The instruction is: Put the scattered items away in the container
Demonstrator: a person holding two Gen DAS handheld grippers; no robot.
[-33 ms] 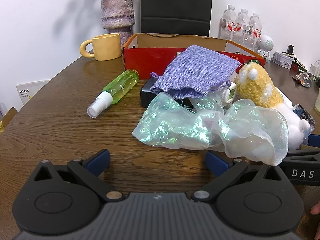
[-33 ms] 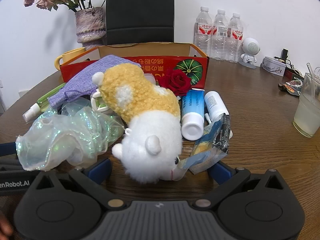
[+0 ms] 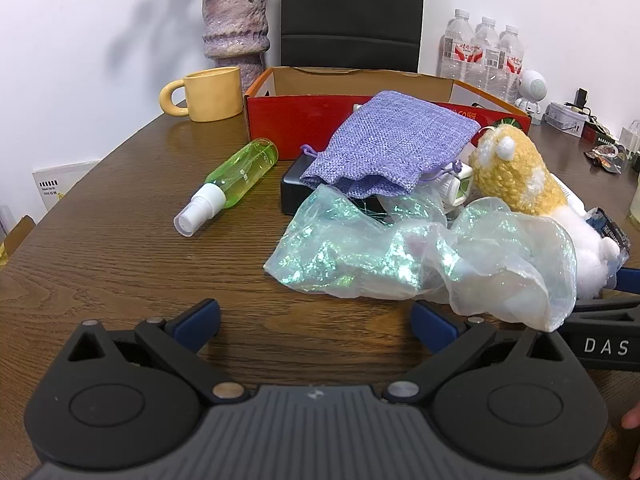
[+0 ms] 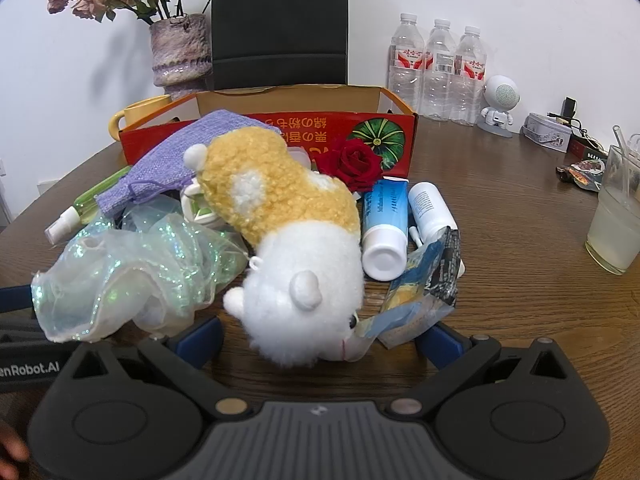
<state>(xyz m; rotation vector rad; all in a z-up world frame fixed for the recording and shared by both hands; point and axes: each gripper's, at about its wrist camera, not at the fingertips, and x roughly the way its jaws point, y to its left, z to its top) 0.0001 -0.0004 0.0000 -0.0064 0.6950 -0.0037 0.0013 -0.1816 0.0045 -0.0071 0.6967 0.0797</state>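
Note:
A red cardboard box (image 3: 304,128) stands open at the back of the wooden table. In front of it lie a green spray bottle (image 3: 240,172), a purple woven pouch (image 3: 392,144) on a black case (image 3: 294,192), and a shimmering gauze bag (image 3: 400,256). My left gripper (image 3: 316,324) is open just short of the gauze bag, nothing between its fingers. A yellow-and-white plush toy (image 4: 288,240) lies head-first between the fingers of my open right gripper (image 4: 320,340). Beside the toy are a red rose (image 4: 356,162), a blue tube (image 4: 386,216), a white bottle (image 4: 430,208) and a blue packet (image 4: 424,284).
A yellow mug (image 3: 212,94) and a purple vase (image 3: 234,28) stand left of the box, with a black chair back (image 3: 352,12) behind it. Three water bottles (image 4: 438,68), a small white robot figure (image 4: 500,104) and a glass of drink (image 4: 614,224) stand on the right.

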